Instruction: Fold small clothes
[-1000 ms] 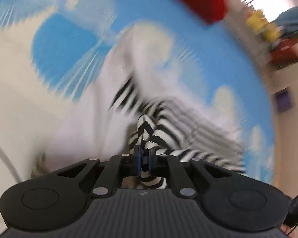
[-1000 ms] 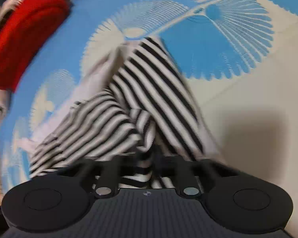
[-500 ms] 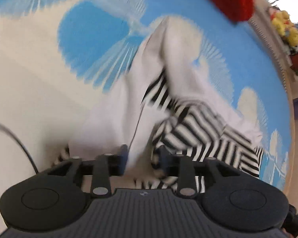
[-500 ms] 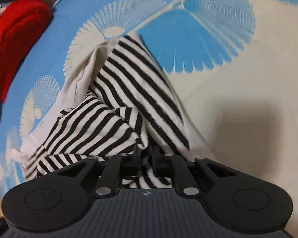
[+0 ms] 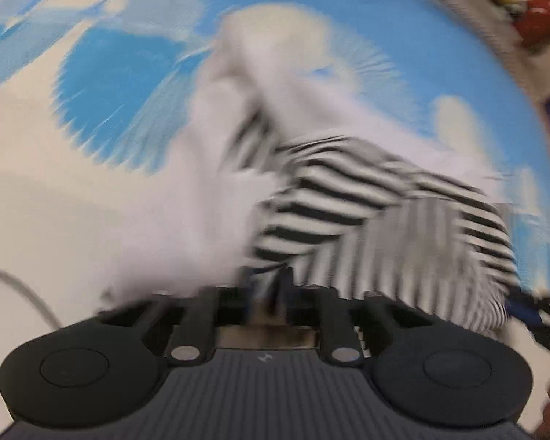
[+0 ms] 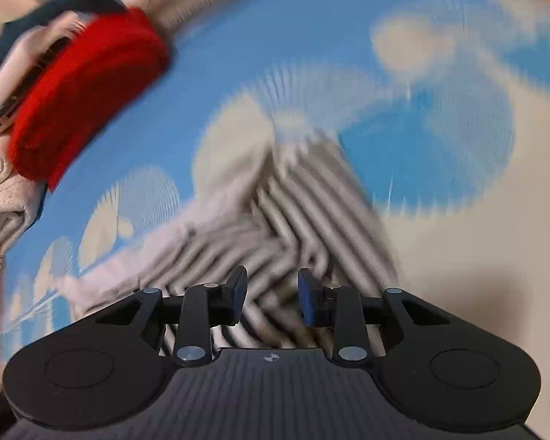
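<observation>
Covering the whole surface was one blue-and-cream patterned cloth (image 6: 458,139), bare toward its cream side. One striped garment (image 5: 348,201) lay crumpled at its middle, a red bundle (image 6: 84,88) at the far edge. Both grippers pointed steeply down: the left gripper (image 5: 275,286) closing on stripes, the right gripper (image 6: 271,293) spreading, released.

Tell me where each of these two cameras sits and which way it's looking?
Left wrist: rides on the left gripper, looking steeply down at the striped garment on the blue patterned cloth; its jaws are closing, fabric between them.
Right wrist: rides on the right gripper, looking down; its jaws are opening above the garment; a red folded item lies beyond.
Shared: garment, cloth.
</observation>
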### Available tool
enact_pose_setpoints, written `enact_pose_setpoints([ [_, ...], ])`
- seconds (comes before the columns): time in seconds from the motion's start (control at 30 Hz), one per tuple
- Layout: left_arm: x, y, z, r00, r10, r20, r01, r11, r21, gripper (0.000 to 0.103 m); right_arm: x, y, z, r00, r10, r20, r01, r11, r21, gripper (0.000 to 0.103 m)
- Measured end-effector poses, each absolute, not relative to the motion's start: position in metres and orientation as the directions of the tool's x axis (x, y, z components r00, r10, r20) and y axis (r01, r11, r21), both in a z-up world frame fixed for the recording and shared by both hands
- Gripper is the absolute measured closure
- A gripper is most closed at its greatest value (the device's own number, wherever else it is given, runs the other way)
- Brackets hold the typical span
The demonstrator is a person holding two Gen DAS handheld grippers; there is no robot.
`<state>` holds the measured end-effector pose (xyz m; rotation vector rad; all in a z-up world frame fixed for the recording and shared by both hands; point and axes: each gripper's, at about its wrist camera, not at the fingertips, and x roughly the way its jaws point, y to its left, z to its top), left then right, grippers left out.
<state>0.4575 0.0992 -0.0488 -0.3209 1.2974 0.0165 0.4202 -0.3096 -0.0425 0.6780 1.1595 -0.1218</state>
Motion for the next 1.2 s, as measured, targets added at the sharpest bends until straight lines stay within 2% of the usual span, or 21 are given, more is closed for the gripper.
enact_pose_setpoints([
  [0.07, 0.455, 0.105, -0.044, 0.284, -0.147, -0.947, -0.218, 0.952, -0.213, 0.091, 0.42, -0.312, -0.061, 0.321, 0.242, -0.916, 0.468, 0.8, 0.376, 0.072],
  [0.13, 0.453, 0.108, -0.029, 0.335, -0.176, -0.926, -0.228, 0.938, -0.261, 0.086, 0.42, -0.315, -0.058, 0.332, 0.244, -0.911, 0.477, 0.79, 0.385, 0.072],
  [0.2, 0.453, 0.111, -0.017, 0.381, -0.205, -0.902, -0.232, 0.923, -0.308, 0.073, 0.421, -0.313, -0.042, 0.39, 0.224, -0.893, 0.433, 0.811, 0.392, 0.071],
  [0.23, 0.454, 0.11, -0.016, 0.388, -0.204, -0.899, -0.234, 0.922, -0.31, 0.062, 0.421, -0.312, -0.033, 0.426, 0.193, -0.884, 0.408, 0.831, 0.378, 0.07],
  [0.27, 0.454, 0.108, -0.016, 0.383, -0.192, -0.904, -0.237, 0.925, -0.297, 0.056, 0.421, -0.311, -0.027, 0.452, 0.154, -0.879, 0.393, 0.85, 0.351, 0.065],
  [0.33, 0.453, 0.107, -0.022, 0.353, -0.188, -0.917, -0.251, 0.925, -0.286, 0.056, 0.421, -0.311, -0.023, 0.466, 0.091, -0.88, 0.389, 0.872, 0.297, 0.06],
  [0.43, 0.461, 0.106, -0.037, 0.306, -0.225, -0.925, -0.266, 0.913, -0.31, 0.062, 0.424, -0.318, -0.033, 0.422, 0.089, -0.902, 0.42, 0.863, 0.281, 0.06],
  [0.5, 0.462, 0.106, -0.039, 0.323, -0.213, -0.922, -0.256, 0.918, -0.302, 0.1, 0.425, -0.317, -0.045, 0.382, 0.117, -0.917, 0.426, 0.858, 0.287, 0.06],
  [0.53, 0.463, 0.106, -0.036, 0.352, -0.197, -0.915, -0.248, 0.923, -0.294, 0.102, 0.425, -0.317, -0.049, 0.365, 0.134, -0.921, 0.424, 0.857, 0.293, 0.063],
  [0.57, 0.462, 0.106, -0.026, 0.397, -0.179, -0.9, -0.226, 0.932, -0.285, 0.102, 0.424, -0.315, -0.049, 0.362, 0.145, -0.921, 0.421, 0.856, 0.3, 0.072],
  [0.6, 0.462, 0.105, -0.015, 0.446, -0.164, -0.88, -0.205, 0.938, -0.279, 0.102, 0.423, -0.312, -0.048, 0.372, 0.162, -0.914, 0.409, 0.855, 0.318, 0.093],
  [0.63, 0.462, 0.105, -0.006, 0.484, -0.152, -0.862, -0.194, 0.941, -0.276, 0.102, 0.423, -0.309, -0.044, 0.392, 0.173, -0.904, 0.397, 0.854, 0.336, 0.099],
  [0.7, 0.461, 0.108, 0.003, 0.514, -0.142, -0.846, -0.199, 0.94, -0.278, 0.102, 0.419, -0.306, -0.029, 0.452, 0.208, -0.867, 0.373, 0.839, 0.396, 0.099],
  [0.77, 0.463, 0.109, -0.004, 0.475, -0.123, -0.871, -0.221, 0.942, -0.254, 0.102, 0.416, -0.312, -0.03, 0.462, 0.271, -0.844, 0.402, 0.785, 0.472, 0.1],
  [0.87, 0.465, 0.11, -0.031, 0.344, -0.116, -0.932, -0.254, 0.944, -0.211, 0.101, 0.416, -0.322, -0.05, 0.373, 0.243, -0.895, 0.497, 0.763, 0.414, 0.099],
  [0.9, 0.465, 0.11, -0.037, 0.311, -0.119, -0.943, -0.264, 0.942, -0.206, 0.095, 0.415, -0.326, -0.059, 0.336, 0.243, -0.91, 0.537, 0.744, 0.397, 0.098],
  [0.93, 0.462, 0.11, -0.04, 0.292, -0.117, -0.949, -0.262, 0.945, -0.197, 0.094, 0.414, -0.329, -0.064, 0.315, 0.25, -0.916, 0.558, 0.732, 0.391, 0.096],
  [1.0, 0.462, 0.108, -0.032, 0.328, -0.13, -0.936, -0.234, 0.948, -0.214, 0.086, 0.414, -0.326, -0.057, 0.326, 0.207, -0.923, 0.547, 0.754, 0.362, 0.088],
  [1.03, 0.462, 0.108, -0.023, 0.371, -0.138, -0.918, -0.221, 0.947, -0.232, 0.086, 0.416, -0.323, -0.046, 0.358, 0.161, -0.92, 0.523, 0.781, 0.34, 0.084],
  [1.1, 0.46, 0.105, -0.005, 0.461, -0.149, -0.875, -0.18, 0.95, -0.257, 0.086, 0.416, -0.313, -0.019, 0.459, 0.049, -0.887, 0.459, 0.842, 0.284, 0.083],
  [1.2, 0.459, 0.093, 0.003, 0.511, -0.192, -0.838, -0.108, 0.953, -0.284, 0.086, 0.415, -0.306, 0.005, 0.575, 0.043, -0.817, 0.368, 0.878, 0.305, 0.078],
])
